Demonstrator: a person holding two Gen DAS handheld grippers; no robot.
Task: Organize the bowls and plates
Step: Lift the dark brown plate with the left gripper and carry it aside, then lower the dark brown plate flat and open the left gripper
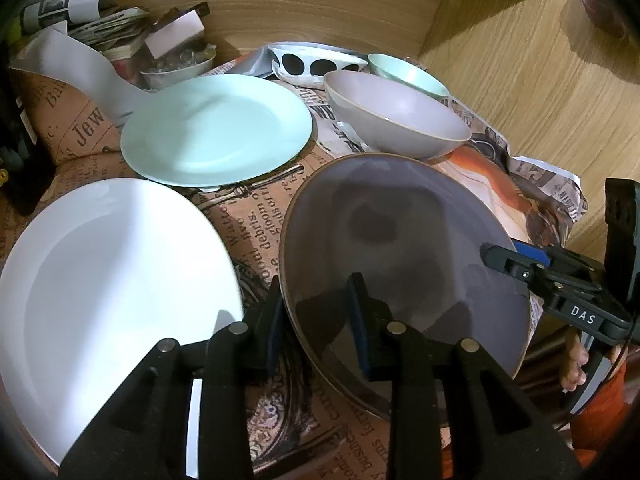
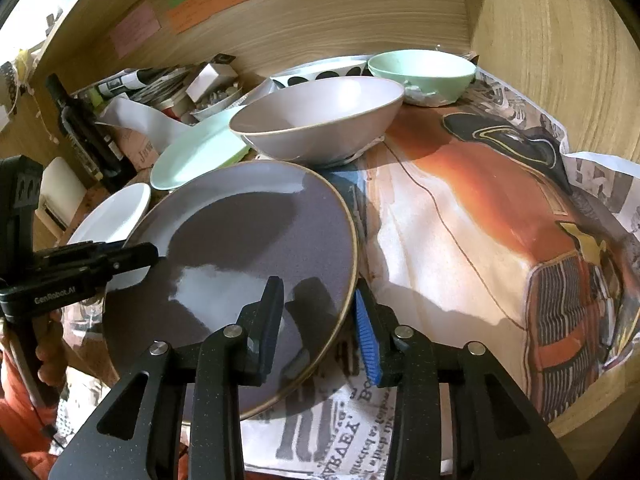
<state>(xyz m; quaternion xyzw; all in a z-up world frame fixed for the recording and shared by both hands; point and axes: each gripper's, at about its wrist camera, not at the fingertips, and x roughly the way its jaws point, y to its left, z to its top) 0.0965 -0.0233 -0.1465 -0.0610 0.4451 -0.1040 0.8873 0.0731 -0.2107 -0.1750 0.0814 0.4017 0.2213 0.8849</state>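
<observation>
Both claws, left claw and right claw, sit apart around the purple plate rim; squeeze evenly, then lift it level

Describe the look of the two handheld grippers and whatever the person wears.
Both grippers are matte black plastic with triangular cut-outs and silver pivot pins. The left gripper has dark blue pads; seen from the right wrist, its side reads "GenRobot.AI". The right gripper has bright blue ribbed pads, and its side reads "DAS". An orange-red sleeve shows.
</observation>
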